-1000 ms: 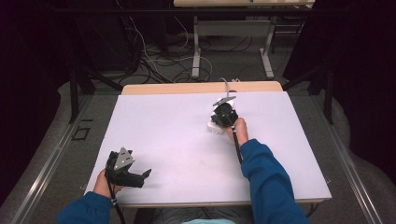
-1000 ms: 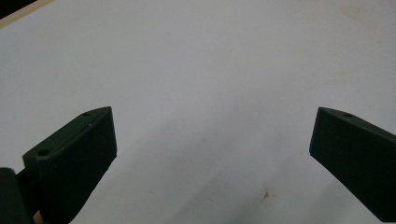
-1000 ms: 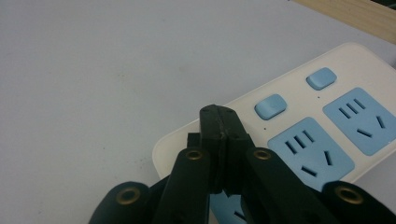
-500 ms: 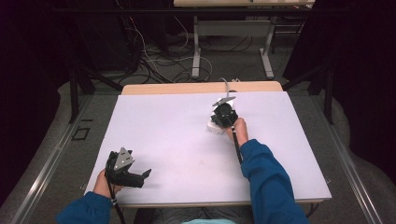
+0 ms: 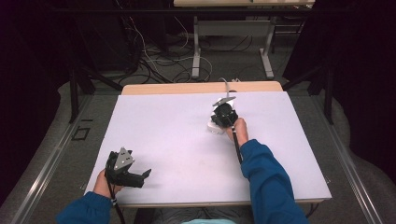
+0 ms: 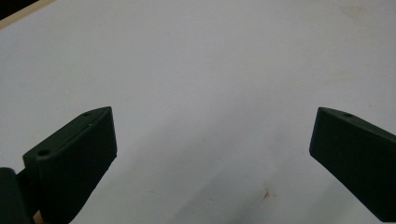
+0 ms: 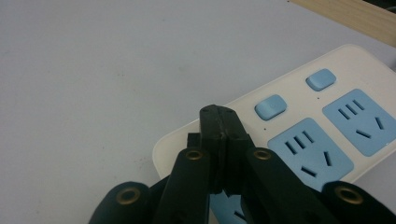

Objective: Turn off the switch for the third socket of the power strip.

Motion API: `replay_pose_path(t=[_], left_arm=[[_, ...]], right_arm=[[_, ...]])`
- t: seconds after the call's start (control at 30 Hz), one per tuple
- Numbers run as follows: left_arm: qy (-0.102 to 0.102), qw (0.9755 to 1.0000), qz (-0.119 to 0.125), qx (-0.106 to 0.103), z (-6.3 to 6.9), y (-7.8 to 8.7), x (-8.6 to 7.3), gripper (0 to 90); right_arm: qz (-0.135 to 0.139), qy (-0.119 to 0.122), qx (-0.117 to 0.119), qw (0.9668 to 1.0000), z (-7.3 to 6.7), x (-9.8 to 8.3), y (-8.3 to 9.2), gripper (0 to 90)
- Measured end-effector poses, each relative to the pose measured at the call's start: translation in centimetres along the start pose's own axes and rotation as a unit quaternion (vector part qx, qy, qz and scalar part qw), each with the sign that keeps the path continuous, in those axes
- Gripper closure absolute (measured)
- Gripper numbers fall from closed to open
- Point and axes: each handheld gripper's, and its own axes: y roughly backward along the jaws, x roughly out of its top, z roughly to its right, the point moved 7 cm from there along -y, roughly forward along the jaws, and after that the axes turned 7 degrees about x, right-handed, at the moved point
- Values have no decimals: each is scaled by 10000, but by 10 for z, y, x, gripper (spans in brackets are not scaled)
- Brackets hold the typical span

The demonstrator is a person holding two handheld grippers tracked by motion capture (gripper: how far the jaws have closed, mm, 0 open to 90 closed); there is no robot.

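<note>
One white plastic power strip [image 7: 299, 135] lies on the single white-topped bench [image 5: 177, 126]. On its face I count two small blue rounded switch buttons [image 7: 271, 106] and two full blue socket panels [image 7: 310, 151], with a part of a third at the near end. Two black hand-held grippers are out: one left [image 5: 140, 176], one right [image 5: 219, 122].

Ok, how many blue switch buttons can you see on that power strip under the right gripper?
2. On the power strip, one blue button sits just beyond the shut right gripper, the other farther along. The jaws cover the strip's near end, so more may be hidden.
</note>
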Motion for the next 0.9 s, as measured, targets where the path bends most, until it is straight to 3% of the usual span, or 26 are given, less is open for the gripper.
replay_pose_path(t=[0.1,0.37,0.5,0.63,0.67,0.9], left_arm=[[-4,10000,-2,-1,0,0,0,7],[-5,10000,-3,1,0,0,0,7],[-4,10000,-1,2,0,0,0,7],[-2,10000,0,1,0,0,0,7],[-4,10000,-1,4,0,0,0,7],[-5,10000,-2,4,0,0,0,7]], right_arm=[[35,-80,24,10000,0,0,0,900],[28,-71,2,10000,0,0,0,900],[42,56,0,10000,1,0,0,900],[32,-40,16,10000,0,0,0,900],[43,38,6,10000,1,0,0,900],[20,-2,-14,10000,0,0,0,900]])
